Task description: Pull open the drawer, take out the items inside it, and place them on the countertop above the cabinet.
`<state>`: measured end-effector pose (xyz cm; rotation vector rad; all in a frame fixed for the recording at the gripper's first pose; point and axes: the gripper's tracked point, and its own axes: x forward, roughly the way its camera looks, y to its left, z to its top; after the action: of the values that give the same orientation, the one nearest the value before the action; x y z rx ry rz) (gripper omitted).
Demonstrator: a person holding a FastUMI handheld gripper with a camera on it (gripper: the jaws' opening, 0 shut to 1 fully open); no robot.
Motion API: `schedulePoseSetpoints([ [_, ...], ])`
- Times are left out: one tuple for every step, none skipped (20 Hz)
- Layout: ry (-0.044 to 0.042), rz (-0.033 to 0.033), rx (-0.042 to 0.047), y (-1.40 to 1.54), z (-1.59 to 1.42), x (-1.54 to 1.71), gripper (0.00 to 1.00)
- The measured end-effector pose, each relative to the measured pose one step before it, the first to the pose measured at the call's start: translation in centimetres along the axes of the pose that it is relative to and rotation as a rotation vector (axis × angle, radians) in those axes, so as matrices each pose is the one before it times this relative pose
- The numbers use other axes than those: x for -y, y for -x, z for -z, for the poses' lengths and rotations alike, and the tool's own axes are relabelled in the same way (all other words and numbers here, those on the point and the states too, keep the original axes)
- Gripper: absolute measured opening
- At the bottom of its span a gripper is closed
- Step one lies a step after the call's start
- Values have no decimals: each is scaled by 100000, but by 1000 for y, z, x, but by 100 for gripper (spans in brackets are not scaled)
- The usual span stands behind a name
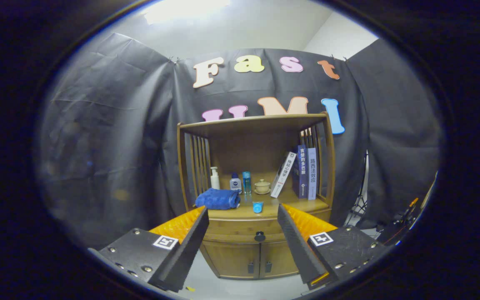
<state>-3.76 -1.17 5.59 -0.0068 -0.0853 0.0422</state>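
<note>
Cabinet (248, 250) fills the space ahead of us, its drawer (240, 228) closed, the dark knob (259, 236) midway between our fingers. We see the gripper (241, 213) with its jaws spread wide, holding nothing, well short of the drawer front. Along the countertop (290, 205), from its left edge, we find a folded blue towel (218, 198), a white pump bottle (214, 178) behind it, a small white bottle (235, 182), a blue bottle (246, 182), a blue cup (257, 206) at the front edge, a lidded cup (262, 186) on a saucer, then books (302, 171), one leaning, toward the right edge. Below the drawer, two doors (258, 260) stay shut.
</note>
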Motion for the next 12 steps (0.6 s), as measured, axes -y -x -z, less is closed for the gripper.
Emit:
schedulePoseSetpoints([
  [387, 558, 131, 0, 73, 258, 99],
  [-98, -582, -48, 35, 76, -149, 99],
  [223, -759, -391, -19, 5, -183, 99],
  [188, 311, 106, 124, 14, 225, 99],
  [402, 558, 797, 96, -219, 238, 99],
  [328, -188, 810, 53, -148, 30, 99],
  [-3, -220, 491, 124, -22, -96, 99],
  [-157, -177, 546, 41, 26, -120, 99],
  [-221, -305, 122, -17, 6, -125, 99],
  [-174, -95, 161, 35, 111, -80, 99],
  [-61, -165, 185, -35, -9, -50, 99],
  [-173, -619, 67, 53, 20, -165, 99],
])
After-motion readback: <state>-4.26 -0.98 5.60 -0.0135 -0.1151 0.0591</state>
